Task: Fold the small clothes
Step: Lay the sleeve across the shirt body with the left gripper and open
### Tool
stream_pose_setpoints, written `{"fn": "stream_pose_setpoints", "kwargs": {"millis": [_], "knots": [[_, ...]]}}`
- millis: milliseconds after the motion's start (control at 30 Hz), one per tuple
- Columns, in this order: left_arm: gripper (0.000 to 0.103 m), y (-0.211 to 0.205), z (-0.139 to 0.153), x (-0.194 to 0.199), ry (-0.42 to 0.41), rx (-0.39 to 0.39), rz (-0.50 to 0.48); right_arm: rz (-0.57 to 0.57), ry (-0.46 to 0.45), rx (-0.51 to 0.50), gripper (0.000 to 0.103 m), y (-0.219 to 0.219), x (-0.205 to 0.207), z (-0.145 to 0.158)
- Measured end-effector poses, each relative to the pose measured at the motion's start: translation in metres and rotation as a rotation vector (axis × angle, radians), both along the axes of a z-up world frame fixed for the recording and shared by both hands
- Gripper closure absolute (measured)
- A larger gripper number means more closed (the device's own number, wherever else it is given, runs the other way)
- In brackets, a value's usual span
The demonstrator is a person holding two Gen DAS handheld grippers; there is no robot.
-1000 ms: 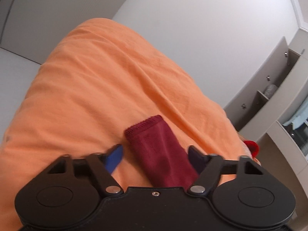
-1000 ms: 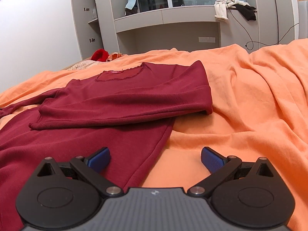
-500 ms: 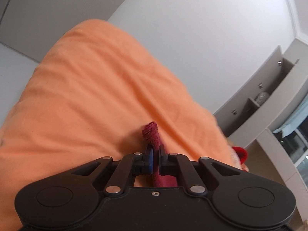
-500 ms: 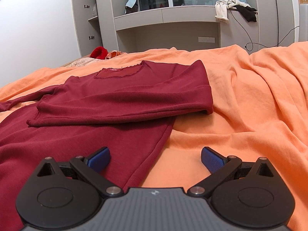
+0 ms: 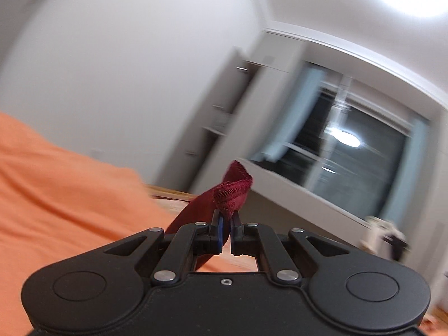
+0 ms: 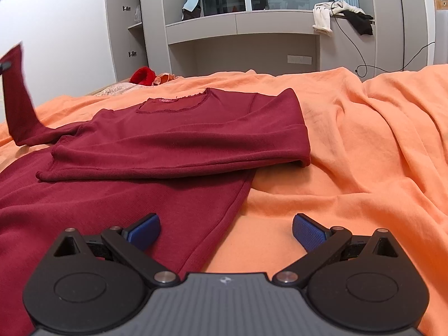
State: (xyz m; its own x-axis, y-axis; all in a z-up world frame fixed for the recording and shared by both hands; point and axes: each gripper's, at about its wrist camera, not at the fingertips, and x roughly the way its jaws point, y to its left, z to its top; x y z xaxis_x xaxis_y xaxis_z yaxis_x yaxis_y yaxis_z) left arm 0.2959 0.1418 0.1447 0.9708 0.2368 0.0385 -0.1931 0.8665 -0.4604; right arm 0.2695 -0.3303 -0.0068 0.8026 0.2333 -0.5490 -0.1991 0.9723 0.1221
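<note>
The left gripper [image 5: 226, 228] pinches the hemmed cuff of the dark red knit top's sleeve [image 5: 232, 193], lifted above the orange bedsheet [image 5: 56, 184]. The right gripper [image 6: 226, 228] is spread wide, holding nothing, just above the top's body [image 6: 173, 140].

Shirt [image 6: 173, 128] lies on the bedsheet [image 6: 364, 154], shelves [image 6: 240, 25] behind.

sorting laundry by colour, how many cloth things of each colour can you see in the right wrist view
dark red: 1, shirt
bright red: 1, bundle
orange: 1, sheet
white: 1, cloth
black: 1, cloth
total: 5
</note>
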Motion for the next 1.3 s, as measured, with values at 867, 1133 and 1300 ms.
{"fn": "stream_pose_setpoints", "kwargs": {"millis": [867,1133,1300], "knots": [[0.090,-0.225,-0.130,-0.007,0.309,0.526,-0.779,0.003,0.001,0.009,0.000,-0.003,0.000,0.000],[0.056,-0.212,-0.132,-0.018,0.369,0.529,-0.947,0.006,0.006,0.010,0.000,-0.003,0.000,-0.001],[0.042,-0.196,-0.129,-0.027,0.370,0.506,-0.982,0.006,0.008,0.010,0.000,-0.003,0.000,-0.001]]}}
